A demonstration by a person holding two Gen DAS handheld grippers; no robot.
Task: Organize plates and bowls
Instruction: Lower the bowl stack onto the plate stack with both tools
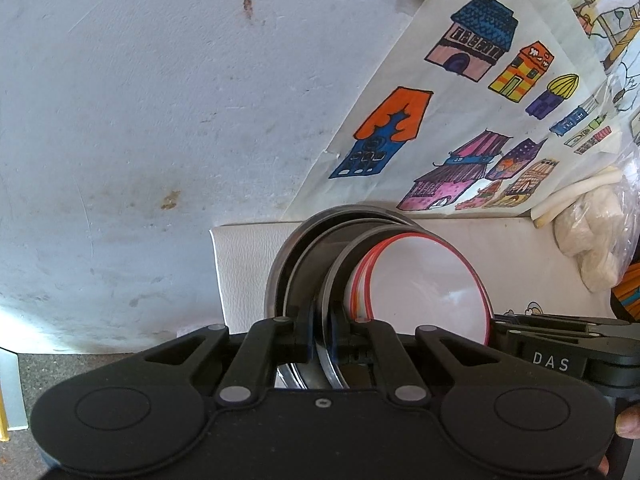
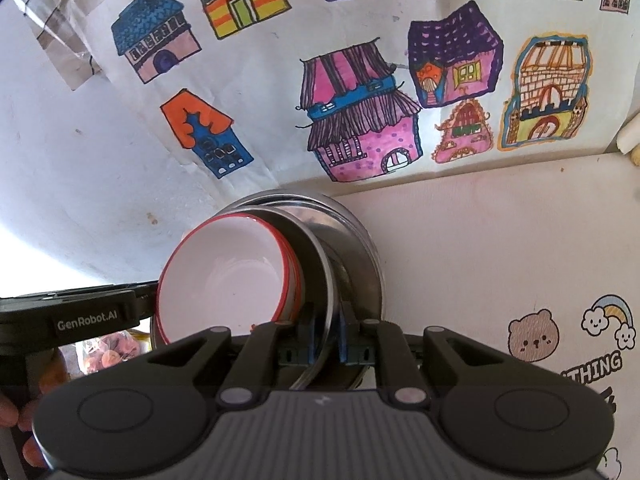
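Left gripper [image 1: 322, 336]: pinched almost fully shut on the thin rim of a steel plate [image 1: 334, 276]. Right gripper [image 2: 333, 338]: likewise nearly closed, clamped on a steel rim at the far side, seemingly of that same plate. Nested in that plate, a small pile of red-rimmed white bowls [image 1: 424, 280]; beneath it, two more steel plates [image 1: 280, 264]. All of it sits low over the white tabletop [image 1: 248, 264], close to the back edge where the house drawing [image 1: 440, 120] leans. Cannot tell whether resting or already lifted clear.

Risks, judged from this hold:
- Only a sliver of smooth metal between the pads on each side. Likely to slide out under the weight of the bowls if squeezed unevenly.
- Needs both sides raised together. Otherwise tips, and sends the loose bowls sliding toward the low side and over the edge.
- Nothing gripping the lower plates. May stay behind, or cling briefly and drop with a clatter.
- Little room behind. Could scuff or crumple the drawing if pushed back.
- Could also nudge the plastic bag [image 1: 592, 248] if swung that way.
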